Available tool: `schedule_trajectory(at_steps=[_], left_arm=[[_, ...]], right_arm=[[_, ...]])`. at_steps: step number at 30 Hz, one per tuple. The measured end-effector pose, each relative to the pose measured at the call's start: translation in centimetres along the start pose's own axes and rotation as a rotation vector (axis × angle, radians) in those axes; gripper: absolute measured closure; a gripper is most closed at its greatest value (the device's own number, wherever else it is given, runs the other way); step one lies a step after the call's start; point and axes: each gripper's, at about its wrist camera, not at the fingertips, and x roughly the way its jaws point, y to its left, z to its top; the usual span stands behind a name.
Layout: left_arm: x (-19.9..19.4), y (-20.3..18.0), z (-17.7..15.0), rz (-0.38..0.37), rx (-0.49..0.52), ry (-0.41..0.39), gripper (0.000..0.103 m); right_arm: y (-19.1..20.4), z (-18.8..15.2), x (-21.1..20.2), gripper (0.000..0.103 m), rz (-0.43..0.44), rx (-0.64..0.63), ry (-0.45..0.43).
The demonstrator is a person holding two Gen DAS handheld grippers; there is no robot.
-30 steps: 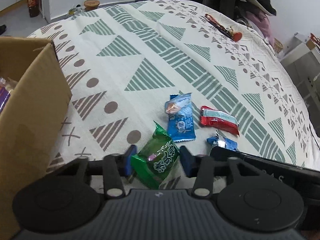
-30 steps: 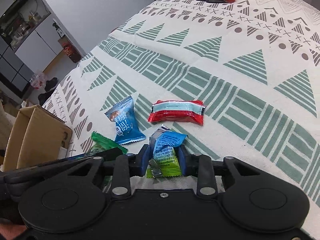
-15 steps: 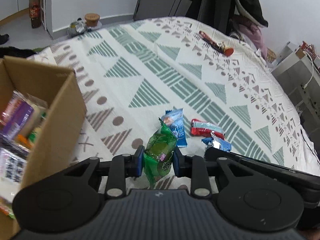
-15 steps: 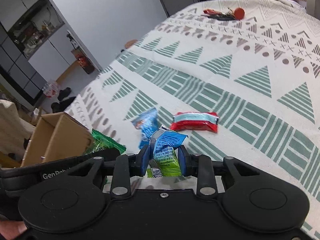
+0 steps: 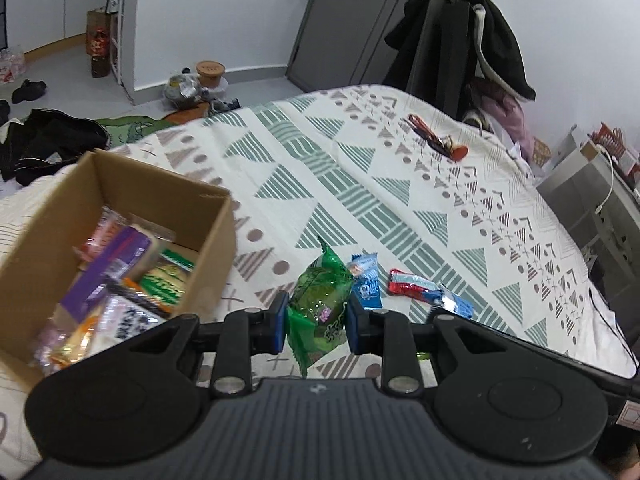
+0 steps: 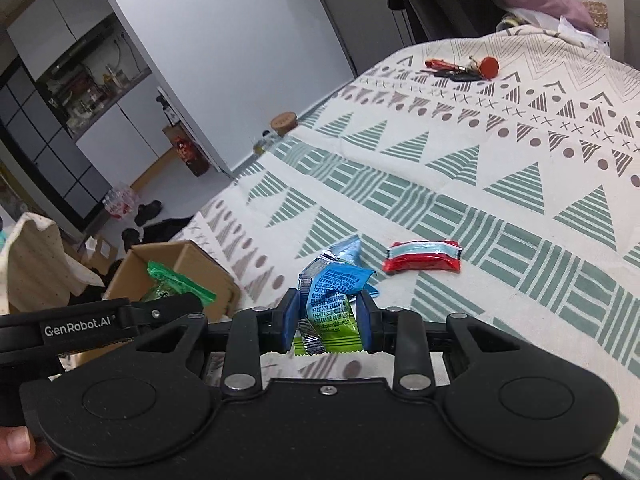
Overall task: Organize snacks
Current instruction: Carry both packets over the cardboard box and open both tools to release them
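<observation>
My left gripper point(image 5: 317, 322) is shut on a green snack packet point(image 5: 320, 308), held above the bed just right of an open cardboard box point(image 5: 208, 248) with several snacks inside. My right gripper point(image 6: 328, 320) is shut on a blue-and-green snack packet point(image 6: 330, 300), also lifted off the bed. On the patterned bedspread lie a blue packet point(image 5: 366, 284) and a red packet point(image 5: 408, 284); the red packet point(image 6: 422, 256) shows in the right wrist view too. The left gripper's green packet point(image 6: 176, 284) appears there in front of the box point(image 6: 188, 264).
A bunch of keys with a red tag point(image 6: 472, 68) lies far back on the bed. Dark coats point(image 5: 472, 40) hang beyond the bed's far edge. Clothes and jars sit on the floor point(image 5: 192, 84) to the left. A grey cabinet point(image 5: 592, 200) stands at the right.
The left gripper shut on the green packet and lifted it toward the box, which now shows its contents. The right gripper rose with its blue-and-green packet.
</observation>
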Motion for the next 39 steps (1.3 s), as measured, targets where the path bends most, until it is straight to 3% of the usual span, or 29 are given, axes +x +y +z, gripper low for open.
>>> schedule_trajectory(at_steps=[6,15,39], left_arm=[[-3.4,1.9,0.5,-0.003,-0.042,-0.036,0.075],[-7.9,4.8,1.4,-0.007,-0.067,-0.095,0.075],[-14.8,13.3,1.2,-0.028,-0.153,-0.196,0.075]], right_arm=[[2.7,0.5,-2.8,0.073,0.025,-0.031,-0.064],[7.3,-0.3,-4.4,0.073,0.054,-0.053,-0.086],[15.9,-2.6,-6.3,0.073,0.061,-0.081,-0.132]])
